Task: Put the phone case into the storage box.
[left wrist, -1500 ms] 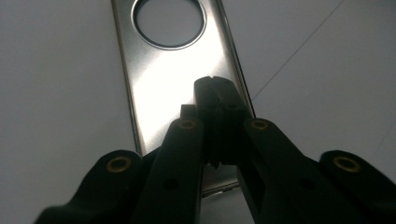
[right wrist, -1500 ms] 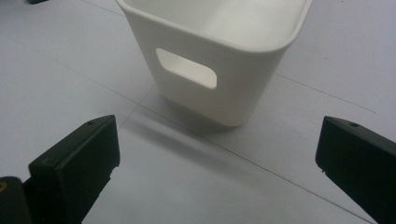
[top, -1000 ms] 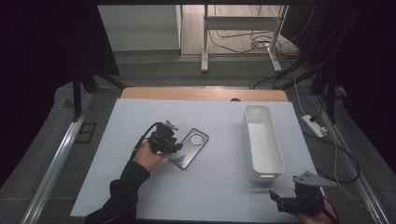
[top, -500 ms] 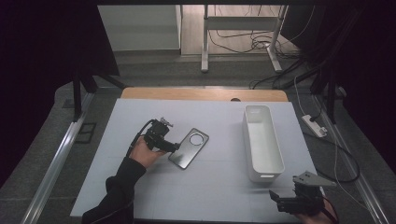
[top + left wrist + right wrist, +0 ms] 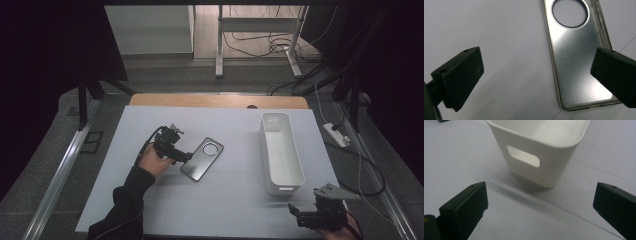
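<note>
A silvery phone case (image 5: 202, 159) with a round camera hole lies flat on the white table. My left gripper (image 5: 181, 152) sits just left of it, held by a hand in a dark sleeve. In the left gripper view the case (image 5: 579, 62) lies ahead and to the right, its near corner under the right pad (image 5: 616, 75). The left gripper (image 5: 536, 72) is open; its jaws have just been opening, and neither pad presses on the case. My right gripper (image 5: 300, 212) rests at the table's near right, open (image 5: 539, 202) and holding nothing.
A long white bin (image 5: 281, 150) stands right of centre; its near end with a handle slot (image 5: 524, 156) faces the right gripper. A wooden strip (image 5: 220, 101) borders the far edge. A power strip (image 5: 336, 134) and cables lie on the floor at right.
The left gripper's jaws have spread wide and the hand has drawn slightly left, off the phone case. The case stays where it lay. The right gripper has not moved.
</note>
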The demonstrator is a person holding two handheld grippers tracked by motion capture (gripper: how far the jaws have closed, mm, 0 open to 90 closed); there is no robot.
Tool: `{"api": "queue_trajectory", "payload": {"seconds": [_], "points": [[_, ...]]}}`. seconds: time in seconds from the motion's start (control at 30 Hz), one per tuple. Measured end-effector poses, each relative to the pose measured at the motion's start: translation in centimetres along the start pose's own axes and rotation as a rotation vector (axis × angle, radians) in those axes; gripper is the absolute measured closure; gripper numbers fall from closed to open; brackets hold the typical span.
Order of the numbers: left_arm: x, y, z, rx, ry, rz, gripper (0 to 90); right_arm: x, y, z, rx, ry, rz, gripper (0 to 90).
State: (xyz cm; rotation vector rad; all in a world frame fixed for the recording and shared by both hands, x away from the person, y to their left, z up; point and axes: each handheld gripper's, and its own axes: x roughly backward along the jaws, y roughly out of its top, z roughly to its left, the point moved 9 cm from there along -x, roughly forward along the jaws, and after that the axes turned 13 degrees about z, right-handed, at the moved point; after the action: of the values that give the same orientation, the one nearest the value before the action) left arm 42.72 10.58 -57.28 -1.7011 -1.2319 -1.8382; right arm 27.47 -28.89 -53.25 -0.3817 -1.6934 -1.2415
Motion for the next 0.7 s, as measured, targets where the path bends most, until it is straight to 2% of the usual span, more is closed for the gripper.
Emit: {"api": "queue_trajectory", "payload": {"seconds": [0.1,0.27,0.37,0.7], "points": [[-0.5,-0.2,-0.1,0.010,-0.010,0.010,0.0,0.0,0.0,0.0,0.000,0.000,0.000,0.0],[-1.9,-0.8,-0.4,-0.013,-0.004,0.044,0.0,0.0,0.0,0.0,-0.001,0.000,0.000,0.0],[-2.4,-1.0,-0.5,-0.011,-0.006,0.052,0.0,0.0,0.0,0.0,0.000,0.001,0.000,0.0],[-3.5,-1.7,-0.7,-0.011,0.029,0.102,0.0,0.0,0.0,0.0,0.002,0.001,-0.001,0.0]]}}
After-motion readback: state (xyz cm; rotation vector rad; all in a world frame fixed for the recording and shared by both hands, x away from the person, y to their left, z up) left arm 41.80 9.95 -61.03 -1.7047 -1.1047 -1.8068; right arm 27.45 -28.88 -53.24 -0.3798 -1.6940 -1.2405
